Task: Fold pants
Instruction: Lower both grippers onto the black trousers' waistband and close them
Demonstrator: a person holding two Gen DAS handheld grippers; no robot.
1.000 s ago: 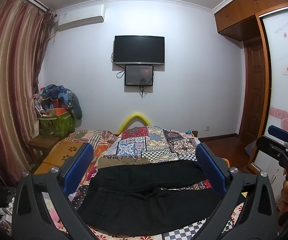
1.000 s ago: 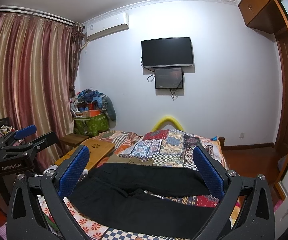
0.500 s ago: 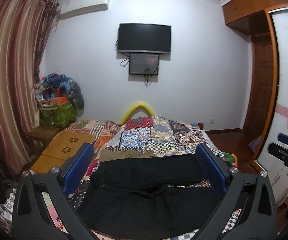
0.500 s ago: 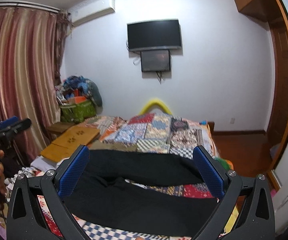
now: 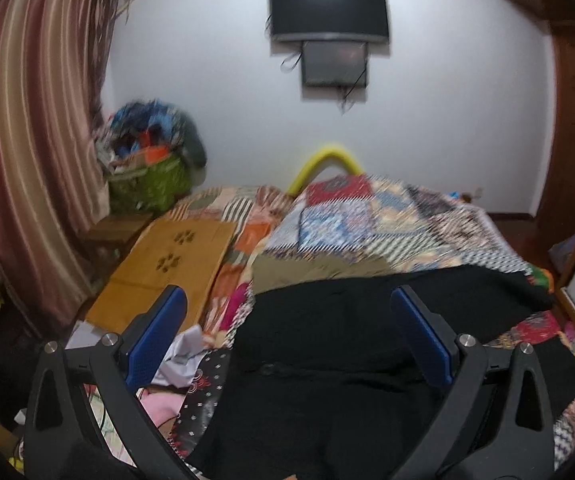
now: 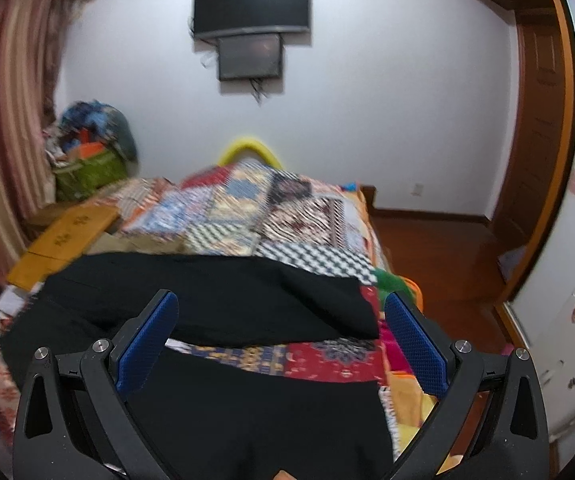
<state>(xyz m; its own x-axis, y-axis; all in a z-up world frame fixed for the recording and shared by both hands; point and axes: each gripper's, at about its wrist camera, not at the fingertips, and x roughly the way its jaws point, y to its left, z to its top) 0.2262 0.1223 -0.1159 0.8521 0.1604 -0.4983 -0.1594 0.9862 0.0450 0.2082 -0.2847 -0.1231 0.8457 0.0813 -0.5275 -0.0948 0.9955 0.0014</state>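
Black pants (image 5: 327, 344) lie spread across the near end of a bed with a patchwork quilt (image 5: 387, 220), legs pointing right. In the right wrist view the pants (image 6: 223, 304) show two separate legs with quilt between them. My left gripper (image 5: 287, 320) is open and empty, above the waist end of the pants. My right gripper (image 6: 279, 324) is open and empty, above the leg ends near the bed's right edge.
A wooden folding board (image 5: 167, 256) lies on the bed's left side. A green basket piled with clothes (image 5: 147, 176) stands by the striped curtain (image 5: 19, 160). A TV (image 5: 327, 12) hangs on the far wall. Wooden floor (image 6: 439, 248) and a wardrobe are on the right.
Both grippers have moved down and closer to the pants, the left shifting toward the waist end and the right toward the leg ends. Both stay open.
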